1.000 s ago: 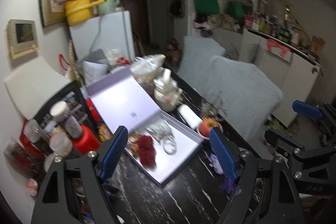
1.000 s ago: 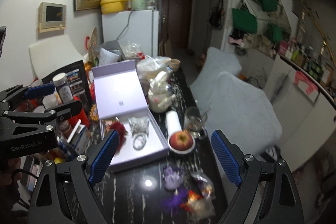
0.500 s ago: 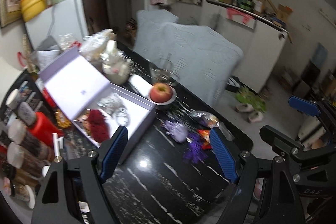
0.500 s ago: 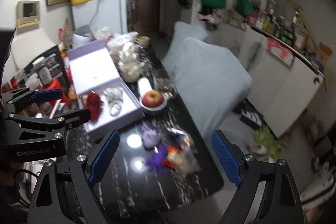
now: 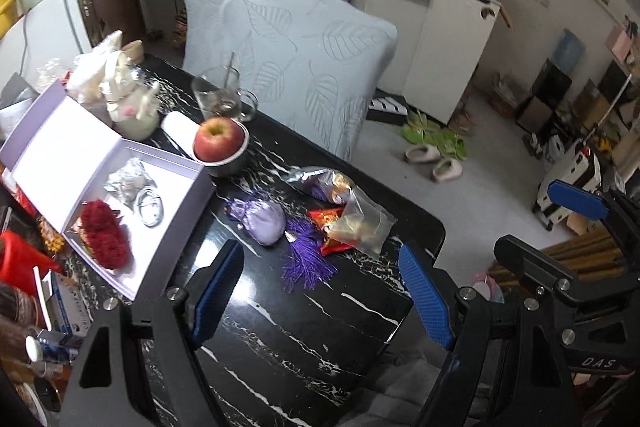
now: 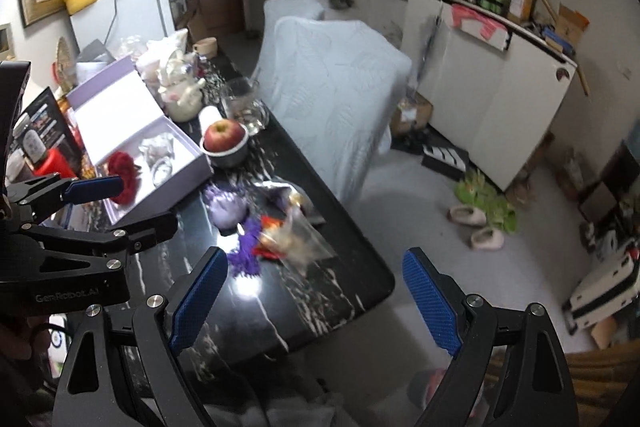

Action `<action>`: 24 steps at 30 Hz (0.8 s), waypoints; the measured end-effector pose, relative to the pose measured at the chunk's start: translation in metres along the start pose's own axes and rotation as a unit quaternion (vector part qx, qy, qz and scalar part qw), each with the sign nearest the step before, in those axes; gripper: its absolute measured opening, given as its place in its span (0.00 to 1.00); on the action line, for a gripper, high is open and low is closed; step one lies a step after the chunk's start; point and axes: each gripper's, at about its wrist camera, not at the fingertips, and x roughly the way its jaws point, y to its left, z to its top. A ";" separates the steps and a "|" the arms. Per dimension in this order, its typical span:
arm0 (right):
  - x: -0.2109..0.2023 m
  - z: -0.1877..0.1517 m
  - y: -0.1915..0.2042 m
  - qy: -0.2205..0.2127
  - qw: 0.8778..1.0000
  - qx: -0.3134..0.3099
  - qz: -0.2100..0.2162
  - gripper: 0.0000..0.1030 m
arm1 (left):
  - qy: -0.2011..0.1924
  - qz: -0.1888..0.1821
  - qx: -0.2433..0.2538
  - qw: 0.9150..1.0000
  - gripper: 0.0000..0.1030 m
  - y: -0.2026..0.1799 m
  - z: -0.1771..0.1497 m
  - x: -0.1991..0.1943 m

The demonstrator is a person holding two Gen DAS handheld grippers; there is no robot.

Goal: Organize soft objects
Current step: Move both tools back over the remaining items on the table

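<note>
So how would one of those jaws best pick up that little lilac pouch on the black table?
Probably by its rounded body, pinched across the narrow width from above. The lilac pouch lies flat with its gathered neck toward the open box; the neck is thin and may slip. The purple tassel crowds the near side, so descending vertically seems safest.

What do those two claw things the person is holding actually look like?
Both are black angular frames with silver bolts. Each ends in two flat fingers padded with textured blue rubber. The left gripper reads "GenRobot.AI" in pale lettering; the right gripper shows "DAS".
</note>
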 end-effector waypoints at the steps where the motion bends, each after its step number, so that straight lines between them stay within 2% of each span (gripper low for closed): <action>1: 0.004 -0.002 -0.001 0.005 1.000 0.002 -0.002 0.87 | 0.007 -0.001 0.003 1.000 0.78 -0.002 0.000 0.007; 8: 0.036 -0.007 -0.011 0.030 1.000 0.001 0.000 0.87 | 0.046 -0.001 0.009 0.999 0.78 -0.002 -0.001 0.047; 24: 0.138 -0.004 -0.010 0.128 0.991 -0.009 0.042 0.87 | 0.141 0.007 -0.046 0.989 0.78 0.035 0.002 0.134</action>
